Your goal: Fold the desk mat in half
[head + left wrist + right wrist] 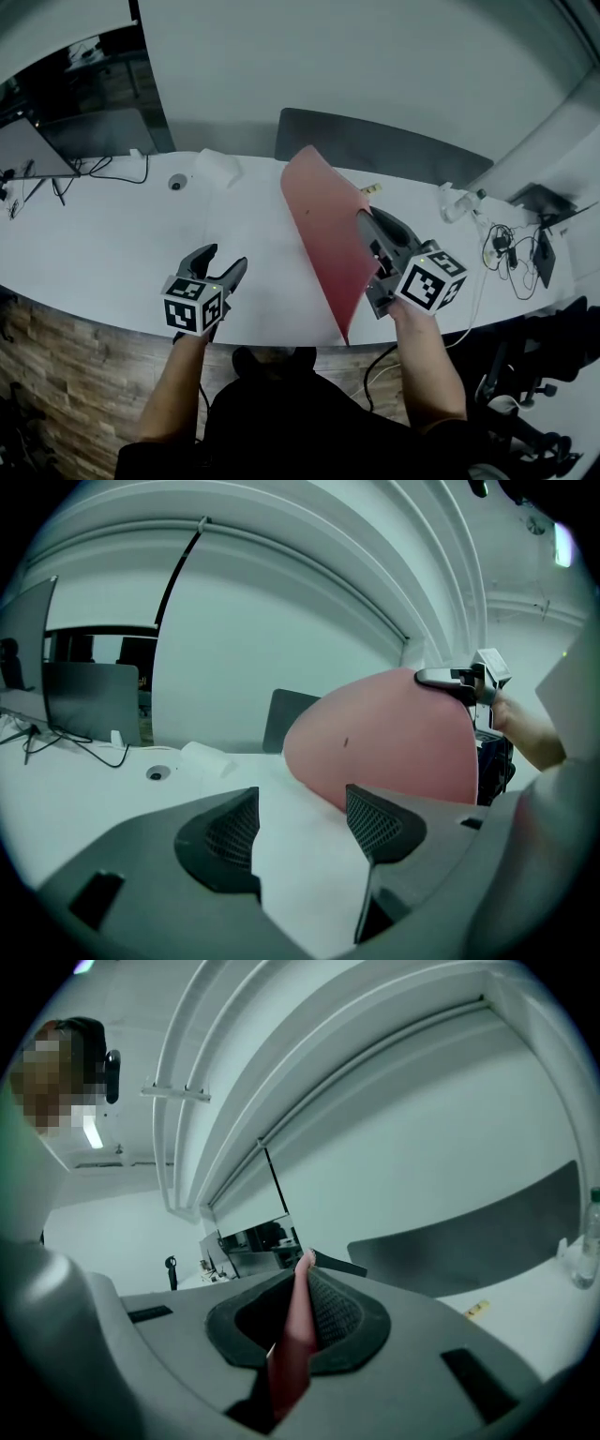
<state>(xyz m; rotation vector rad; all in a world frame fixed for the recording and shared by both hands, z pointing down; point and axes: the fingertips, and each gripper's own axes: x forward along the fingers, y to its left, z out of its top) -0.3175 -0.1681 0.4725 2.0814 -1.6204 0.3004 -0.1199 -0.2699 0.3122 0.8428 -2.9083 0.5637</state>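
The red desk mat (323, 230) stands lifted off the white desk (112, 244), seen almost edge-on, its low corner near the desk's front edge. My right gripper (367, 225) is shut on the mat's right edge; in the right gripper view the red sheet (298, 1321) runs pinched between the pads of this gripper (305, 1274). My left gripper (223, 262) hovers over bare desk left of the mat, open with nothing between its jaws. In the left gripper view the red mat (384, 747) bulges beyond the open left gripper (300, 827).
A dark chair back (375, 145) rises behind the desk. A white crumpled item (217, 167) and a round cable hole (177, 182) lie at the back left, with a screen (28, 150) and cables (112, 173). A bottle (459, 202) and cables (511, 253) sit at right.
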